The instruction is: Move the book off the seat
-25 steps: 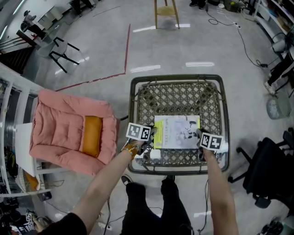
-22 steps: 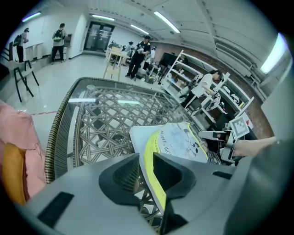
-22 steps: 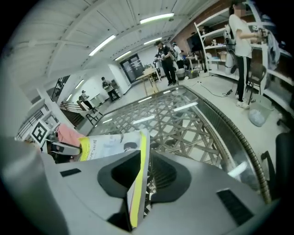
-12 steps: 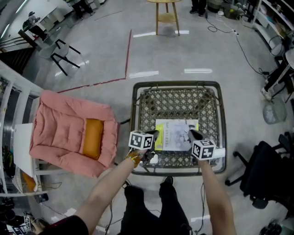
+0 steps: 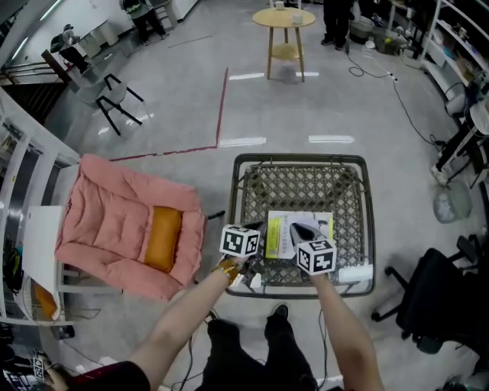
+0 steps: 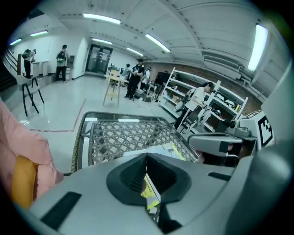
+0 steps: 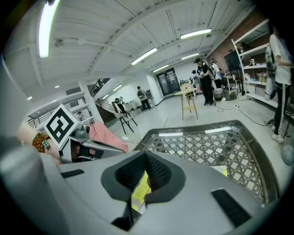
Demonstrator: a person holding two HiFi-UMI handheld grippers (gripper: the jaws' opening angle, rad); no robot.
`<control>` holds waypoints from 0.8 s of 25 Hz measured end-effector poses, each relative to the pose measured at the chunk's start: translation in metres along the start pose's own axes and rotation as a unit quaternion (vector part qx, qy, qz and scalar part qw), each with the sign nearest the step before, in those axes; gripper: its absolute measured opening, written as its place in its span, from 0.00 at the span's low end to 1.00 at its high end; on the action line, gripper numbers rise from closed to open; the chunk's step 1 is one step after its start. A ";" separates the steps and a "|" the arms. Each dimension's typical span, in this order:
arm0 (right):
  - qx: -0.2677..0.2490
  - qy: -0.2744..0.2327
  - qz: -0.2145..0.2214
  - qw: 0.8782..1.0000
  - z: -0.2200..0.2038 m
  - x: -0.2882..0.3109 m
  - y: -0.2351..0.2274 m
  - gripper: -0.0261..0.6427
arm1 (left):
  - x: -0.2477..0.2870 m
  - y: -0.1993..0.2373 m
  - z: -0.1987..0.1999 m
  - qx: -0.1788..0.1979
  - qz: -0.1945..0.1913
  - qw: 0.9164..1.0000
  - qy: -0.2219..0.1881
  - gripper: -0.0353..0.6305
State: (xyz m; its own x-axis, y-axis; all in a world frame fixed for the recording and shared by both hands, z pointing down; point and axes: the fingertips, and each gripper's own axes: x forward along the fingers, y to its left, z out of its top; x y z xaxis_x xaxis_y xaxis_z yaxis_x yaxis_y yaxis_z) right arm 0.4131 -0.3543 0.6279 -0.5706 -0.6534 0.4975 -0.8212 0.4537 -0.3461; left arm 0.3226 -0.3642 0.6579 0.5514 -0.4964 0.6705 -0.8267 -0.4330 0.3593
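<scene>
The book (image 5: 319,227), white with a yellow-green strip, lies flat on the front half of the metal lattice seat (image 5: 298,159). My left gripper (image 5: 258,227) hovers over the book's left edge. Over its middle is my right gripper (image 5: 294,227), angled towards the left. Both pairs of jaws have just been closing and now meet, with nothing clamped between them. In the left gripper view the left gripper (image 6: 147,157) shows the yellow strip through the slit under its tips, with the book (image 6: 158,150) beyond. The right gripper (image 7: 146,155) shows the same strip.
A pink padded chair (image 5: 114,229) with an orange cushion (image 5: 162,238) stands to the left of the seat. A black office chair (image 5: 435,305) is at the right. A round wooden table (image 5: 284,19) and people stand far off. A red line (image 5: 221,107) runs across the floor.
Both grippers have risen from the book's side edges and shut. The right one has swung left over the book. The book has stayed where it was on the seat.
</scene>
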 end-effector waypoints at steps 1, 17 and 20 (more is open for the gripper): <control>-0.003 -0.005 0.001 1.000 0.008 -0.001 0.009 0.06 | -0.008 0.000 0.005 0.003 0.001 1.000 -0.007 0.07; -0.085 -0.097 0.005 0.992 0.137 -0.025 0.134 0.06 | -0.139 -0.014 0.099 0.090 0.039 0.984 -0.147 0.07; -0.098 -0.121 -0.001 0.988 0.158 -0.036 0.150 0.06 | -0.169 -0.023 0.119 0.117 0.049 0.973 -0.191 0.07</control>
State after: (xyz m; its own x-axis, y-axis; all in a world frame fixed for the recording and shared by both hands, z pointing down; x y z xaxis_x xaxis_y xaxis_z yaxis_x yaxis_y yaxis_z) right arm 0.3109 -0.3589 0.4324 -0.5717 -0.7695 0.2849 -0.8202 0.5453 -0.1729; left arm 0.2614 -0.3599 0.4592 0.5101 -0.7681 0.3871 -0.8537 -0.5069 0.1191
